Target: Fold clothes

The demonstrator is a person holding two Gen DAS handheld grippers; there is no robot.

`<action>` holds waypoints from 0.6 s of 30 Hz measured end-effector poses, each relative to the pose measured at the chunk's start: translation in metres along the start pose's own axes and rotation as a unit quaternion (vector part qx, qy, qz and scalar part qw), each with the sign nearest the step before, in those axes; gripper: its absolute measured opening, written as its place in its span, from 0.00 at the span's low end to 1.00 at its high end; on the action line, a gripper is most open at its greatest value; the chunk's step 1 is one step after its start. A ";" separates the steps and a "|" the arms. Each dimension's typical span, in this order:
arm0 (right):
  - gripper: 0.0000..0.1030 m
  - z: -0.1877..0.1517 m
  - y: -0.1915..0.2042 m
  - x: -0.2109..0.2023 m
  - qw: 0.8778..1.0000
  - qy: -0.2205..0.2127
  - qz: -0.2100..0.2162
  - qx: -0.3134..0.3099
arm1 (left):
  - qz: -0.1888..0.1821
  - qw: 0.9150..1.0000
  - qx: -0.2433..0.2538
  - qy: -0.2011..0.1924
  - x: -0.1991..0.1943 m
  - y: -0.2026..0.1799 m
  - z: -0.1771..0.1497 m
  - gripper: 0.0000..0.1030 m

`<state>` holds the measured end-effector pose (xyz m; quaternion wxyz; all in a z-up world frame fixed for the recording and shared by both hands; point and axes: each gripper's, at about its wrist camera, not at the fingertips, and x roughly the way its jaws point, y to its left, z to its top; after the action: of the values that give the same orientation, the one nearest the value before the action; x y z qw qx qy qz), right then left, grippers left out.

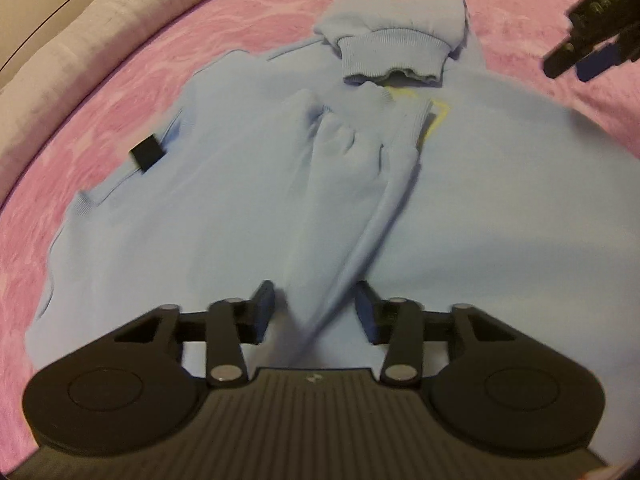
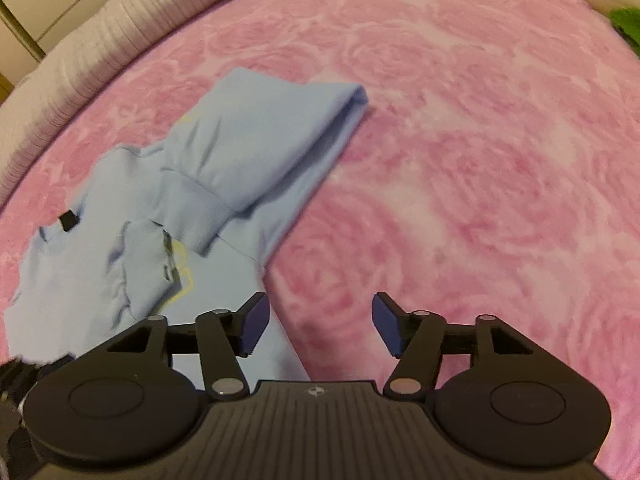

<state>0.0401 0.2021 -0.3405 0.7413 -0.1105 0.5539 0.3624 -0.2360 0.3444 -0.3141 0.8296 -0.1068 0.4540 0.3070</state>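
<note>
While its two fingers stand apart with nothing clamped between them, the left tool [image 1: 316, 306] hovers low over a light blue sweatshirt [image 1: 224, 216], and a raised fold of the cloth runs up through the gap between the pads without being pinched. Outward from there, toward 12 o'clock in the left wrist view, that fold widens into a sleeve [image 1: 352, 160] laid along the middle of the garment, its end reaching a ribbed cuff [image 1: 394, 60] that lies across the top. Just beside the cuff a pale yellow print [image 1: 434, 118] peeks out from under the cloth. At about 10 o'clock a small black tag [image 1: 147, 153] sits on the sweatshirt's edge. The garment lies on a bed with a pink rose-patterned blanket [image 1: 100, 120], and a grey padded edge [image 1: 80, 32] curves along at 10 to 11 o'clock. At 2 o'clock the tips of the other tool show, blurred, above the blanket. The right tool [image 2: 320, 328] is likewise released, fingers spread wide and empty; its left pad [image 2: 256, 324] hangs over the sweatshirt's [image 2: 80, 280] edge while the right pad is over bare blanket [image 2: 480, 160]. From 9 to 11 o'clock in that view the garment stretches away, a folded sleeve [image 2: 272, 136] lying on it, and a green patch [image 2: 626, 24] shows at 2 o'clock
</note>
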 end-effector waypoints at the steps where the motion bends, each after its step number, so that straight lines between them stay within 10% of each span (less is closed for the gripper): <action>1: 0.60 -0.002 -0.001 0.000 1.000 0.003 -0.007 0.001 | -0.002 1.000 0.004 -0.006 0.006 0.002 0.003 0.07; 6: 0.60 -0.009 0.003 -0.003 0.999 0.019 -0.042 0.012 | 0.114 0.983 -0.142 -0.015 -0.043 0.110 -0.042 0.05; 10: 0.60 -0.011 0.020 -0.006 0.998 0.023 -0.053 0.005 | 0.239 0.923 -0.301 -0.017 -0.107 0.225 -0.095 0.12; 14: 0.62 -0.012 0.038 -0.009 0.998 0.028 -0.064 -0.003 | 0.334 0.831 -0.446 -0.004 -0.163 0.330 -0.153 0.24; 16: 0.62 -0.011 0.056 -0.009 0.997 0.024 -0.062 -0.035 | 0.317 0.811 -0.491 0.010 -0.170 0.337 -0.178 0.29; 18: 0.62 -0.012 0.074 -0.007 0.994 0.012 -0.071 -0.087 | 0.317 0.821 -0.475 0.023 -0.166 0.320 -0.178 0.26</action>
<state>-0.0188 0.2453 -0.3207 0.7459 -0.2181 0.5202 0.3542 -0.6181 0.4470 -0.2465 0.5221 -0.3446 0.2797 0.7283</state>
